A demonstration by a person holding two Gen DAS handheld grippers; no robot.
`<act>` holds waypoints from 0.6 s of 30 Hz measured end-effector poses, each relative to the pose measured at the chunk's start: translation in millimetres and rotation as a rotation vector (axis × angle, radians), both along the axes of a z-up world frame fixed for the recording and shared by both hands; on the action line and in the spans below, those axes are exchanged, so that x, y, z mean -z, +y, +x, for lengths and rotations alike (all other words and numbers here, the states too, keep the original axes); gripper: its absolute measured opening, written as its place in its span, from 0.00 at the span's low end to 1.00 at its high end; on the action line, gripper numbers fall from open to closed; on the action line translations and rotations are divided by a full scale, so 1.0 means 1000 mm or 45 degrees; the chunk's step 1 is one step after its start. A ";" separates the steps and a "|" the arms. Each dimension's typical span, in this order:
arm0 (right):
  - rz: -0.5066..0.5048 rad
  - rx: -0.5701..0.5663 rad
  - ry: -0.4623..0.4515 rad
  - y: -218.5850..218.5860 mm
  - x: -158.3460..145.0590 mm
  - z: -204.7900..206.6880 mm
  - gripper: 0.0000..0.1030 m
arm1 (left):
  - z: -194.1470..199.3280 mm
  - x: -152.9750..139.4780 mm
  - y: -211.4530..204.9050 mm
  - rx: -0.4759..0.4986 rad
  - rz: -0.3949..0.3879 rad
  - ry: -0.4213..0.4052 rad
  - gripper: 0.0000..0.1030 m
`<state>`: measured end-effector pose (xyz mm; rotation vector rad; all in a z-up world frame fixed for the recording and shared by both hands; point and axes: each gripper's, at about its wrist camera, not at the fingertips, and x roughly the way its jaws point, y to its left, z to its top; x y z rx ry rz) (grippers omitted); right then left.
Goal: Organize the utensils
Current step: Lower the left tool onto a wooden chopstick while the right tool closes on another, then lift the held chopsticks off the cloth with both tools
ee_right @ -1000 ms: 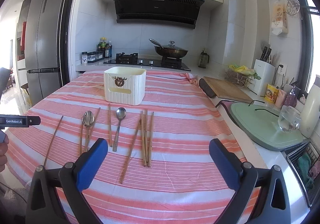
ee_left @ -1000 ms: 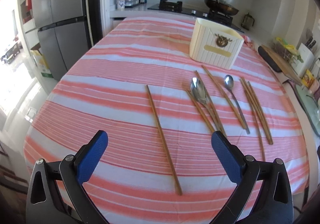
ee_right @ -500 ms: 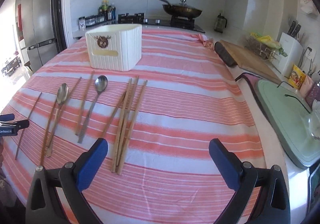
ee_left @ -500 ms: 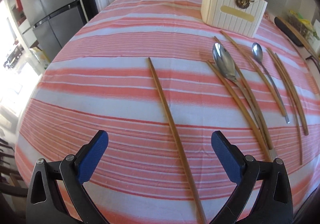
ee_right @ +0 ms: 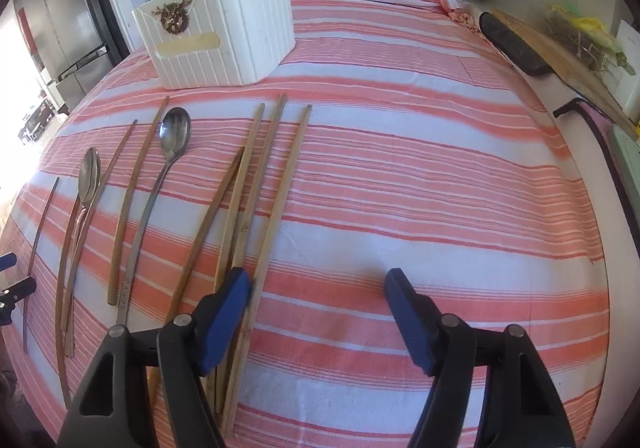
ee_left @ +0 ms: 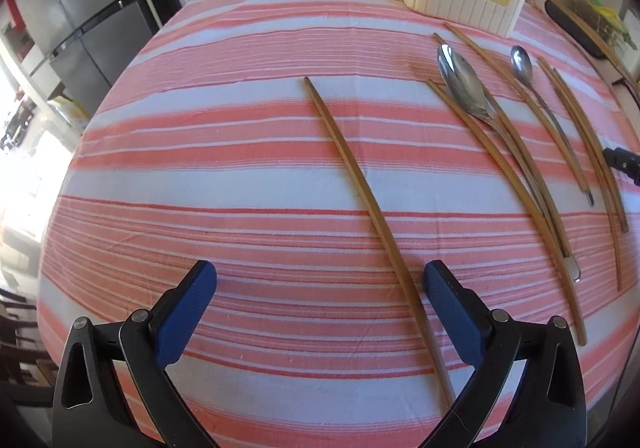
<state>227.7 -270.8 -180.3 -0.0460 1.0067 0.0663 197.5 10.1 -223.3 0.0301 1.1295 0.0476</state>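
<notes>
Both my grippers low over the table, jaws empty.
My left gripper point(ee_left: 320, 290) wide open astride a lone chopstick point(ee_left: 360, 192); right gripper point(ee_right: 318, 288) half open, just been closing, left pad point(ee_right: 230, 306) over chopstick bundle point(ee_right: 256, 200).

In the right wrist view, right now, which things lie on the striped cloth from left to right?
Lone chopstick → large spoon → single chopstick → small spoon → chopstick bundle → bare striped cloth.

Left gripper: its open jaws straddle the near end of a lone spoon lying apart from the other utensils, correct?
Not a spoon. The left wrist view shows the left gripper open around a lone wooden chopstick; the spoons lie off to its right.
</notes>
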 end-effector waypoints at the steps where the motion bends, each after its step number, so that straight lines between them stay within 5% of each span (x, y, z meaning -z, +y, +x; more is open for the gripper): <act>1: -0.012 -0.017 0.003 0.003 -0.001 0.000 0.60 | 0.001 0.000 0.001 0.003 -0.007 0.001 1.00; 5: -0.085 -0.075 0.011 0.013 -0.001 0.003 0.30 | 0.006 0.000 0.001 0.045 -0.005 0.013 0.97; 8: -0.100 -0.121 0.015 0.016 -0.002 0.003 0.13 | 0.008 -0.006 0.003 0.087 -0.031 -0.022 0.67; 10: -0.121 -0.127 0.007 0.017 -0.002 0.002 0.11 | 0.012 -0.010 0.003 0.119 -0.017 -0.047 0.25; 12: -0.115 -0.111 0.002 0.015 -0.002 0.001 0.09 | 0.018 -0.009 0.005 0.142 -0.009 -0.060 0.09; 18: -0.081 -0.008 0.015 -0.006 -0.003 -0.005 0.07 | 0.047 -0.008 0.018 0.195 -0.018 -0.114 0.05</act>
